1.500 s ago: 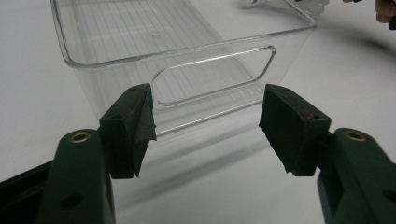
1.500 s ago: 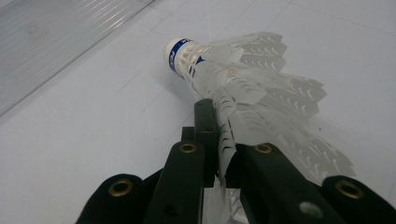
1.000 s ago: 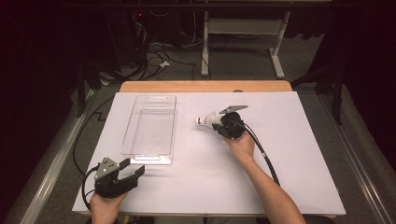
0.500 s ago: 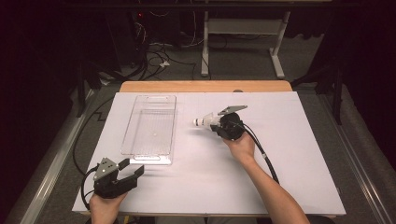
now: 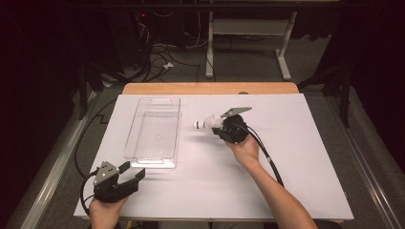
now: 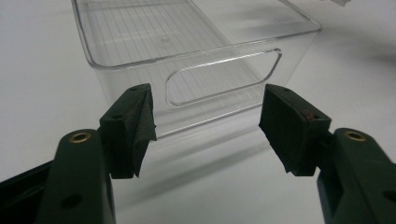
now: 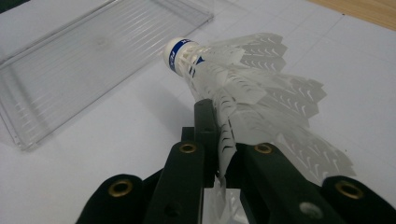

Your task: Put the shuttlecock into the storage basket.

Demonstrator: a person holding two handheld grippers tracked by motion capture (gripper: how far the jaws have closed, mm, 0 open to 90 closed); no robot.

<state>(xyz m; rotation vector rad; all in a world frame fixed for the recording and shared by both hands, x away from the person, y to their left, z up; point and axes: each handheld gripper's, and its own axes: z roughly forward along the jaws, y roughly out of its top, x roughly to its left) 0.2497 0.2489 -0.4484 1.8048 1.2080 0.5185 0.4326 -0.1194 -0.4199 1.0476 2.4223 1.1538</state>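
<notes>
A white plastic shuttlecock (image 7: 243, 88) with a blue band at its cork is pinched by its skirt in my right gripper (image 7: 219, 126), cork pointing away toward the bin. From above, the shuttlecock (image 5: 206, 123) hangs over the table's middle, just right of the bin, with the right gripper (image 5: 220, 128) shut on it. A clear plastic bin (image 5: 154, 130) lies left of centre with nothing in it. My left gripper (image 5: 133, 173) rests near the front left corner, open, facing the bin's near handle wall (image 6: 219, 79) with nothing between its jaws.
A white sheet (image 5: 305, 162) covers the table, with a wooden strip (image 5: 210, 88) along the far edge. The right gripper's black cable (image 5: 267, 160) trails across the table's right half. Beyond the table, the floor holds cables and a white frame (image 5: 248, 28).
The right gripper has carried the shuttlecock a little leftward and nearer, closer to the bin. The left gripper has stayed put.
</notes>
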